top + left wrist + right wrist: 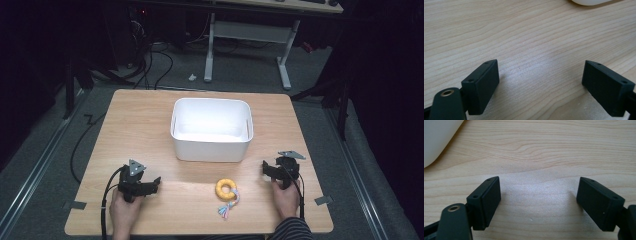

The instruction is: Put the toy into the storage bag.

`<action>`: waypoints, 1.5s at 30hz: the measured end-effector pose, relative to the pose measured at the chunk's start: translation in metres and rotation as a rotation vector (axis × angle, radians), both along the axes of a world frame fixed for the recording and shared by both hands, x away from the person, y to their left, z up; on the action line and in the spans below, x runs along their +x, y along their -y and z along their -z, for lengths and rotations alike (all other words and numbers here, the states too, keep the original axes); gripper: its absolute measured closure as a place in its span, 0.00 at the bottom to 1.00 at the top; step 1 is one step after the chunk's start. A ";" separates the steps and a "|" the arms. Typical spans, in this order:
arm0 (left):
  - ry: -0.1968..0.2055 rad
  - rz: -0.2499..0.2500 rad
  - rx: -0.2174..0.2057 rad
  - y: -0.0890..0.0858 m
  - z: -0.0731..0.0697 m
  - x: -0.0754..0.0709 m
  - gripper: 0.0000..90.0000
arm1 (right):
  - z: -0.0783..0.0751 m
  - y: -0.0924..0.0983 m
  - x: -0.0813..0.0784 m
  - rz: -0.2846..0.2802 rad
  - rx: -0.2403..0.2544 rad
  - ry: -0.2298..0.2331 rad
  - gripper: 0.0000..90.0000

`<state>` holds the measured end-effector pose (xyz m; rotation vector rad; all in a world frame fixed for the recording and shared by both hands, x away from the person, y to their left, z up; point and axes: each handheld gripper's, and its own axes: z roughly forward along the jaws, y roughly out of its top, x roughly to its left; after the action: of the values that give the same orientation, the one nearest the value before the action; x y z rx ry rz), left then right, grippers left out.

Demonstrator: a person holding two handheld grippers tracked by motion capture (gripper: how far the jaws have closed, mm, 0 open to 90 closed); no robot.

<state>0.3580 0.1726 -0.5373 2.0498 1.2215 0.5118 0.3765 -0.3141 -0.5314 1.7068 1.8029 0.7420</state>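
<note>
While both hands rest near the front edge of the wooden table (150, 115), the left gripper (156, 183) and the right gripper (265, 169) sit well apart, each with its jaws spread wide and nothing between them. A yellow ring toy (226, 189) with a short rope tail (229, 206) lies on the table between the two grippers, nearer the right one and touching neither. Behind it stands a white bin (212, 148), square to the table and close to its centre, with bare wood on every side: broad strips to left and right, a narrower band at the far edge. The high view takes in the whole layout, plus grey floor and the legs of a second desk (285, 65) beyond. The left gripper view looks along black pads (484, 85) over plain wood grain, with a sliver of the bin's white base (589, 2) at the top edge. The right gripper view shows its own pads (486, 200) over bare wood, and the bin's rounded corner (436, 140) at upper left.
</note>
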 end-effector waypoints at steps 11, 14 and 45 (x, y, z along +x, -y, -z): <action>0.000 0.001 0.000 0.000 0.000 0.000 0.16 | 0.000 0.000 -0.001 -0.003 -0.004 -0.001 0.22; 0.000 0.001 0.000 0.000 0.000 0.000 0.16 | 0.000 0.000 -0.001 -0.004 -0.003 -0.002 0.22; 0.001 0.001 0.000 0.000 0.000 0.000 0.16 | -0.009 0.011 -0.007 -0.045 0.008 -0.059 0.32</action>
<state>0.3578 0.1723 -0.5373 2.0493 1.2200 0.5127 0.3693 -0.3248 -0.5226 1.7150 1.8870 0.7252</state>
